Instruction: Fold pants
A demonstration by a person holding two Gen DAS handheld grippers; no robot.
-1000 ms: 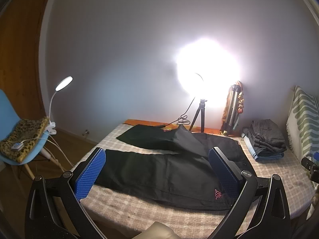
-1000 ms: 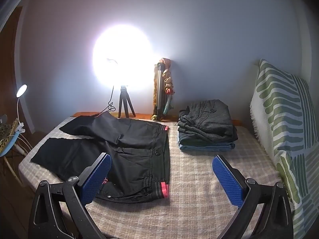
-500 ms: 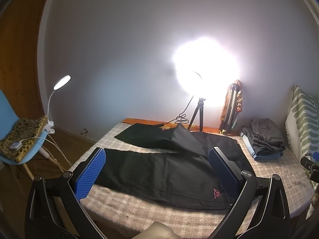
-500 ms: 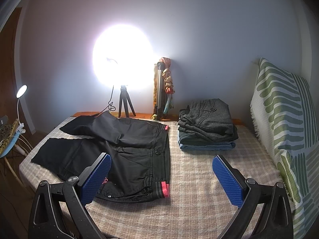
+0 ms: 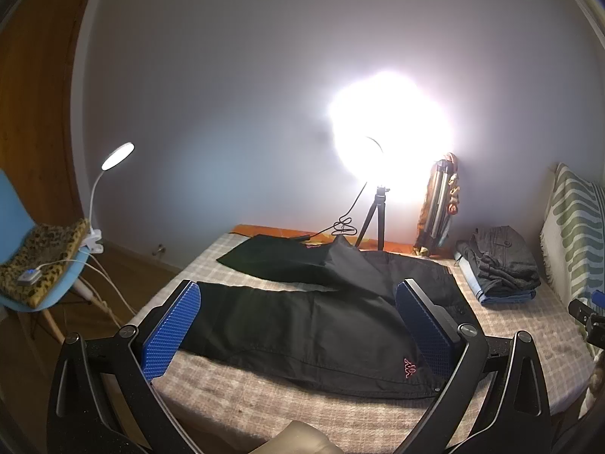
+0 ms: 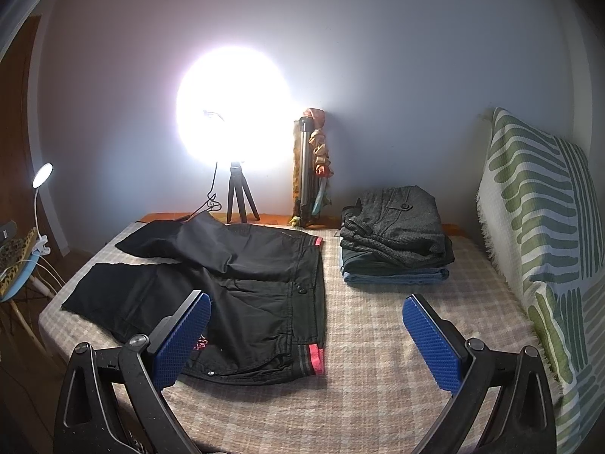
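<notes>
Left wrist view: the left gripper [image 5: 297, 327] hangs above the near edge of the bed [image 5: 302, 408], fingers spread wide, empty. The black pants [image 5: 302, 325] lie flat just ahead between the blue pads [image 5: 170, 331], legs running off left.

Right wrist view: the right gripper [image 6: 306, 336] is splayed apart too, holding nothing. The pants' waistband sits ahead-left; a stack of folded clothes [image 6: 395, 234] rests farther ahead, slightly right.
</notes>
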